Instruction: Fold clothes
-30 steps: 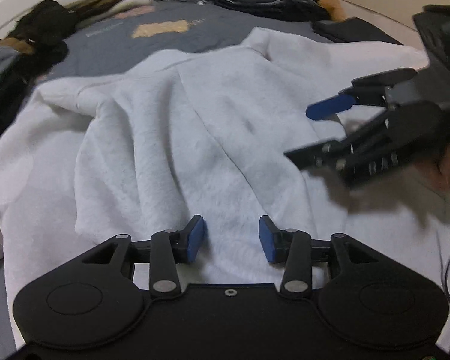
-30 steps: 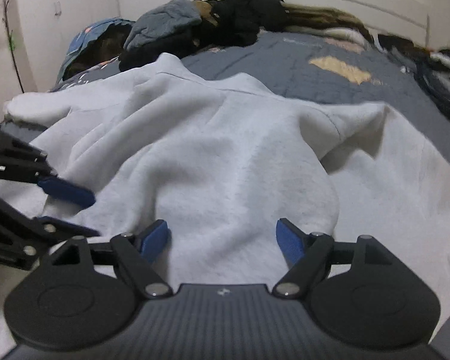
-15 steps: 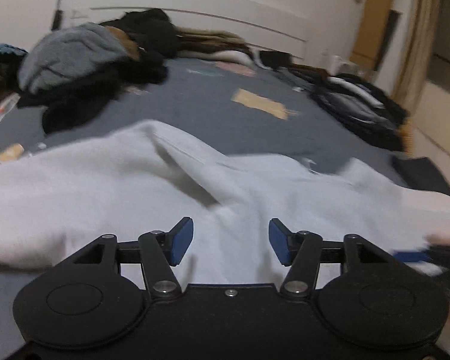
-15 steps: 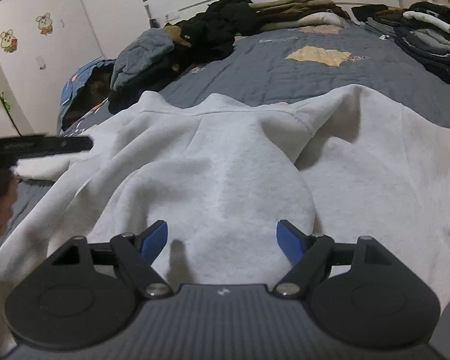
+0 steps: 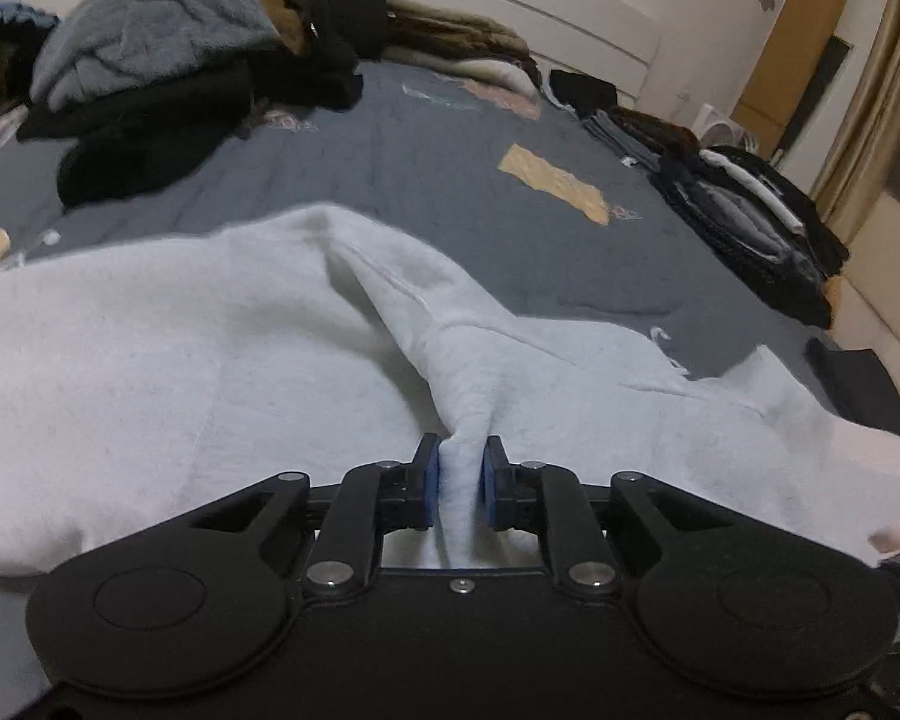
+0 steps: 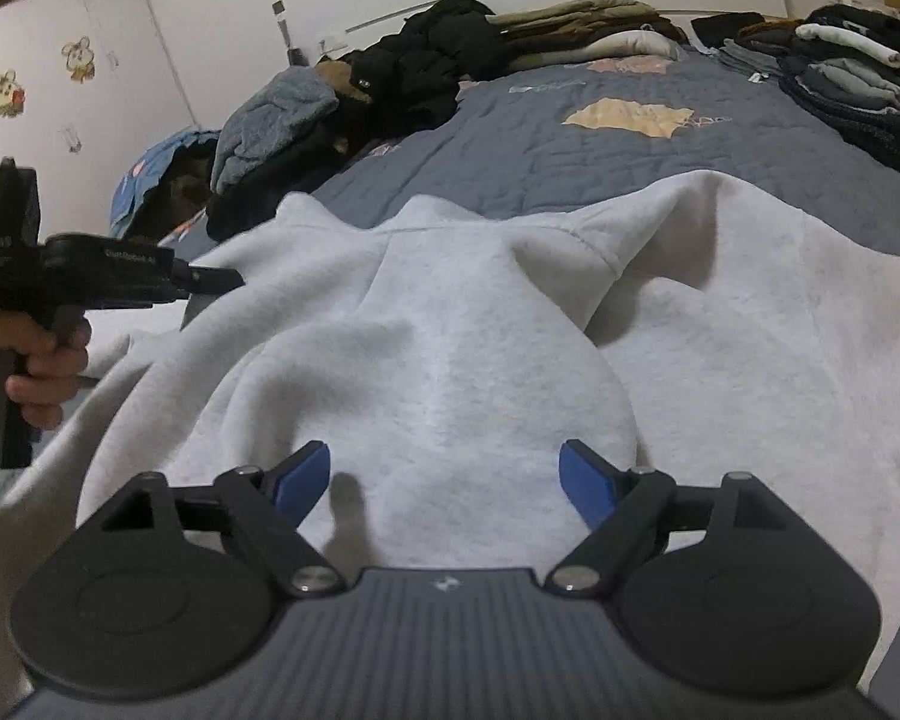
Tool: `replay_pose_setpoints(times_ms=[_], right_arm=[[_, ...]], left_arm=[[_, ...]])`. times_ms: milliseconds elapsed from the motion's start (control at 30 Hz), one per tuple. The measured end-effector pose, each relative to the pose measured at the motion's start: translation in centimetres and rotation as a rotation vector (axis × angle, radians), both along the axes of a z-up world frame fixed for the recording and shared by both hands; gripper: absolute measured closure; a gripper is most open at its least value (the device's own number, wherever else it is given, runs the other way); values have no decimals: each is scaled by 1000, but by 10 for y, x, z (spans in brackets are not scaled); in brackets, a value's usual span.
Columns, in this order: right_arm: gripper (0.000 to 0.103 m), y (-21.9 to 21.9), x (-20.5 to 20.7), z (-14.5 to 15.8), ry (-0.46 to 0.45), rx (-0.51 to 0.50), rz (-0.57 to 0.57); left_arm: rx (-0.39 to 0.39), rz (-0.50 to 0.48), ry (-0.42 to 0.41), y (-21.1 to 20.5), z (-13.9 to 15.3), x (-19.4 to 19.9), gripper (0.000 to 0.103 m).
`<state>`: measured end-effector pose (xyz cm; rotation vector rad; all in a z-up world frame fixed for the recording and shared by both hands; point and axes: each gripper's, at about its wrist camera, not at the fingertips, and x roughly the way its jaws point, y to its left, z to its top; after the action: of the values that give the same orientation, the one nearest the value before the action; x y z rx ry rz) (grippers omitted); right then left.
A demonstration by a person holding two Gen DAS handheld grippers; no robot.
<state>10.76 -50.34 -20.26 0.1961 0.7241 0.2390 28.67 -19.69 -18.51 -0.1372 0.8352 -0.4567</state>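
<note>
White fleece sweatshirt (image 5: pixel 150 360) fabric is pinched between the blue pads of my left gripper (image 5: pixel 457 483); its jaws are clamped on a raised ridge of the cloth, which runs away from the pads as a taut fold. My right gripper (image 6: pixel 444 483) has its jaws spread wide, hovering just above the rounded hood part of the same garment (image 6: pixel 450 372), with nothing between the pads.

From the right wrist view I see my left gripper (image 6: pixel 210 282) from the side, held by a hand (image 6: pixel 36 360) at the garment's left edge. The sweatshirt lies spread over the near part of a grey quilted bedspread (image 5: pixel 450 180), which carries a tan patch (image 6: pixel 630 114) in its middle.

Farther out, a heap of dark jackets with a grey-blue fleece top (image 5: pixel 150 42) sits near the left far corner of the bed, close to the garment's edge but apart from it. A row of folded dark clothes (image 5: pixel 750 210) lines the right side of the bed, well apart from the sweatshirt. Brown and beige folded items (image 6: pixel 582 30) rest against the white headboard (image 5: pixel 540 18). Nothing lies on the sweatshirt in front of either gripper.
</note>
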Motion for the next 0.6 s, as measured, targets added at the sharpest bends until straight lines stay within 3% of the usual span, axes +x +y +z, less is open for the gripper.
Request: replay_pose_setpoints(times_ms=[67,133,167,367,467,600], right_arm=[[17,1,0,-1,-1,-5,4],[17,-3,0,2,-2,4,-2],[17,-6,0,5,-4,16,-9],[17,-24,-2,21,-12,89,-57],[17,-47,6,31,-30,172,-140],[17,-78,33,43,-26,285,-247]], left_arm=[[104,-22,49,-14,-14,3,78],[150,-24,-5,-19,-9,-5,67],[141,-7,-13,-16,-3,-9,62],[40,111,-104,8,29,-69,60],[26,120,-148,6,34,-99,51],[64,43,-177,-16,25,-104,50]])
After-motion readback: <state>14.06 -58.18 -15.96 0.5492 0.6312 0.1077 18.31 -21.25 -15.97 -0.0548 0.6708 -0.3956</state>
